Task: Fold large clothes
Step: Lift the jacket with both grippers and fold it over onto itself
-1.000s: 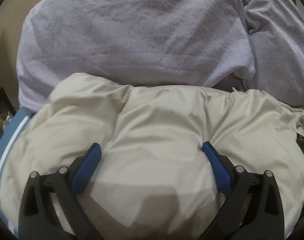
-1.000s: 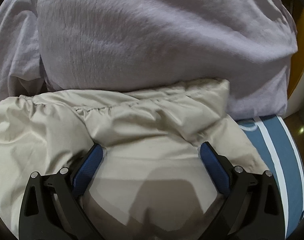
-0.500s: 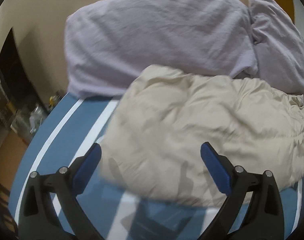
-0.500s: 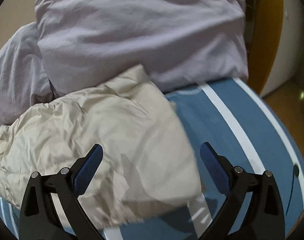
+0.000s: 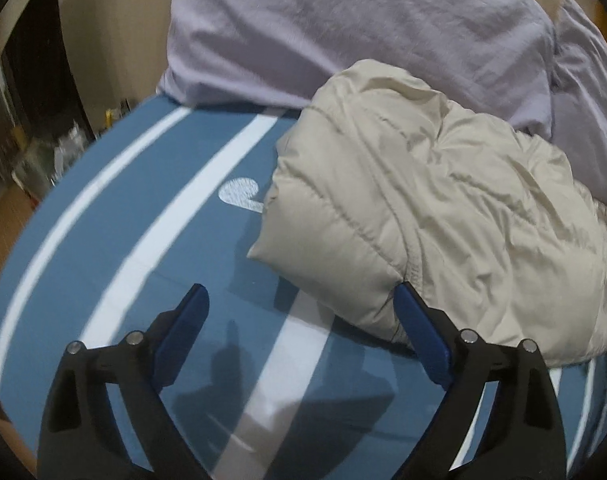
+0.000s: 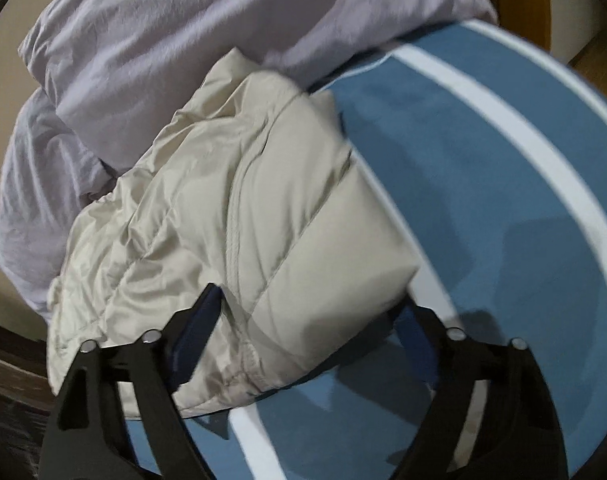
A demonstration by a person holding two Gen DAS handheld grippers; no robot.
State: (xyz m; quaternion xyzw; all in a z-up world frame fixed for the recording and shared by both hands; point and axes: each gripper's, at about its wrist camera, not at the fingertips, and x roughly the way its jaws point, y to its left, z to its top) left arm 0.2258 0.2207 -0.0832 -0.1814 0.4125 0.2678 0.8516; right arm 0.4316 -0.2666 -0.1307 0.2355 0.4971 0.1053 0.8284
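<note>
Our left hand-held gripper (image 5: 301,320) has its jaws spread wide and holds nothing; between its blue pads we see mostly the blue bedcover (image 5: 143,208) with its white stripes. Our right hand-held gripper (image 6: 309,312) is equally wide apart and also grips nothing, though the folded bundle bulges into the gap between its pads, so we cannot tell whether it brushes the cloth.

The thing we are folding is one beige puffer jacket (image 5: 443,208), lying on the bed as a thick, doubled-over bundle. From the left gripper it sits ahead and to the right, its near corner just beside the right-side pad. From the right gripper the jacket (image 6: 239,208) lies straight ahead and slightly left, its long axis running away from us toward the head of the bed. We judge the right hand to be the nearer one, since the jacket's near edge lies between its jaws.

Beyond the jacket rest two lilac pillows (image 5: 363,28), one large and one partly hidden at the side, touching the jacket's far end.

Counted: one jacket, two pillows, two grippers.
</note>
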